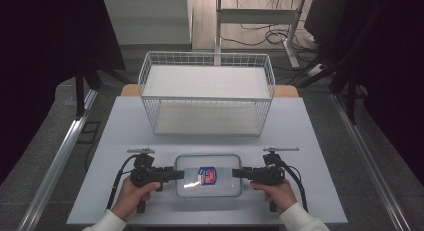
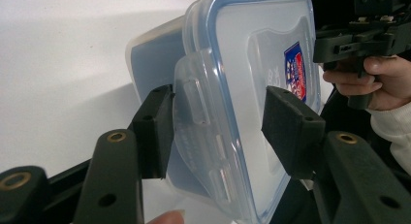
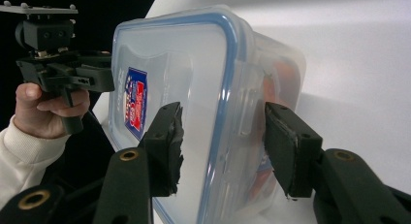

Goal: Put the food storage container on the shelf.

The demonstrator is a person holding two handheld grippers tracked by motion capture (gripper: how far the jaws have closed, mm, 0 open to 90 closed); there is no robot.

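- The clear lidded box (image 1: pixel 208 175) lies on the white surface (image 1: pixel 300 136), near the front edge, in front of the wire basket (image 1: pixel 207 93).
- The left tongs (image 2: pixel 218 132) pinch its side latch flap; the right tongs (image 3: pixel 223 146) straddle the opposite lid edge, and I cannot tell whether their pads press.
- Risk: an uneven pull could tilt the box, or the smooth flap could slip free.
- Box contents: something reddish, possibly. The basket looks empty.

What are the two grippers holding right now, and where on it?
The left gripper clamps the clear container at its left-end latch flap; the right gripper straddles its right end, contact unclear.
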